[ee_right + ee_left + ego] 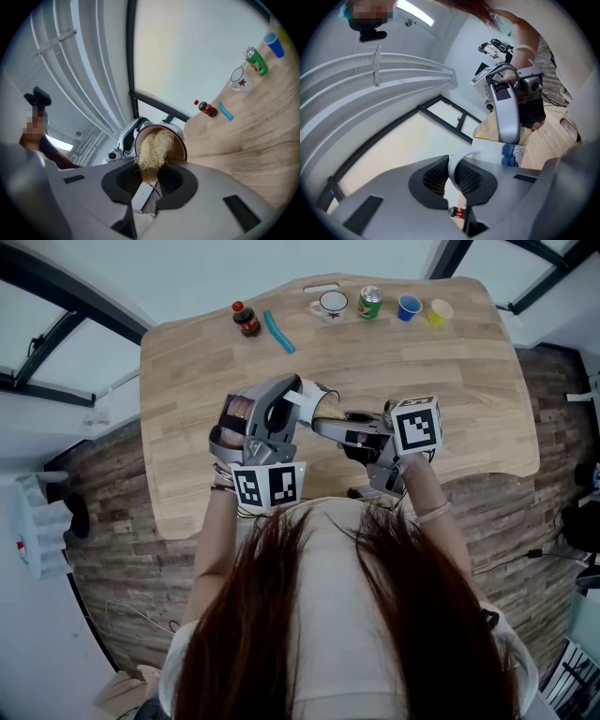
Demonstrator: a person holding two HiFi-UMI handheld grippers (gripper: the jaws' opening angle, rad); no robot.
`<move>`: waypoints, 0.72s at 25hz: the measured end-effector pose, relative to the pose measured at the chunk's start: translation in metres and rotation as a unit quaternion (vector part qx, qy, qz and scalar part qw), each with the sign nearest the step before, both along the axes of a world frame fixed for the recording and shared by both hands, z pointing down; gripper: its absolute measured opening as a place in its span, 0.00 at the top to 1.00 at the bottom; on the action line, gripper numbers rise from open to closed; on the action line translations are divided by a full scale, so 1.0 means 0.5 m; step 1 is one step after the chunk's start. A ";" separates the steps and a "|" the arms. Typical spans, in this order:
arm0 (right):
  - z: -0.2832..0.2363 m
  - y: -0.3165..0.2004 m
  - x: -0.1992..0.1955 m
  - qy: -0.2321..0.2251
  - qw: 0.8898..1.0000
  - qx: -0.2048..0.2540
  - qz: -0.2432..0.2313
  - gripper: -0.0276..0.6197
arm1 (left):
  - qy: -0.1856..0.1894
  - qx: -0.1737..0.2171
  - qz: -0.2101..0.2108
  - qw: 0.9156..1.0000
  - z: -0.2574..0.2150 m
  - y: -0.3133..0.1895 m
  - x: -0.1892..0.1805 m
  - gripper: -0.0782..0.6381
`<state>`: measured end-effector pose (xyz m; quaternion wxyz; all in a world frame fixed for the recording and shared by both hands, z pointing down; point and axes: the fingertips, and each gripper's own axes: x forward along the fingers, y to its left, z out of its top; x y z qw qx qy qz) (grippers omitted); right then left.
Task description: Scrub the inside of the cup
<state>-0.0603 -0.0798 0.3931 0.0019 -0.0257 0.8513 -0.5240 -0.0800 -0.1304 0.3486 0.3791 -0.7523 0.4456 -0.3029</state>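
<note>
One cup [307, 397], white outside and brown within, hangs tipped on its side above the near part of the tabletop [450, 381], with its mouth turned toward your right. Your left hand-held gripper [453, 177] has its jaws closed on the cup's white loop handle [458, 159], a ribbed pad pressed against either side of it. Inside the cup's mouth sits a scrubber [152, 147], a tuft of pale, stringy fibres. It lies against the brown inner wall and spills over the lower rim. Your right hand-held gripper [149, 180] is clamped on the scrubber's white stem [143, 197], jaws nearly together around it, just short of the cup's rim.

Well beyond the cup, a row of things runs left to right along the tabletop's far edge:
- a small cola bottle [247, 320]
- a blue stick [278, 331] lying flat just beside the bottle
- a white mug [331, 305]
- a green can [370, 302]
- a blue cup [409, 307]
- a yellow cup [439, 310]

Out past the cup on either side, below the tabletop's edges, lies dark wood-plank floor [112, 474].
</note>
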 end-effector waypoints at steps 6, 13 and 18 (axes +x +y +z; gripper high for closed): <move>-0.030 -0.011 0.002 -0.068 0.997 -0.043 0.020 0.82 | 0.020 0.012 0.002 1.000 -0.014 0.002 -0.003 0.86; -0.057 -0.026 0.011 -0.172 0.976 -0.125 0.049 0.83 | 0.035 0.039 -0.004 0.999 -0.035 0.003 -0.009 0.86; -0.070 -0.035 0.019 -0.235 0.954 -0.175 0.066 0.83 | 0.042 0.047 -0.005 0.998 -0.043 0.004 -0.011 0.86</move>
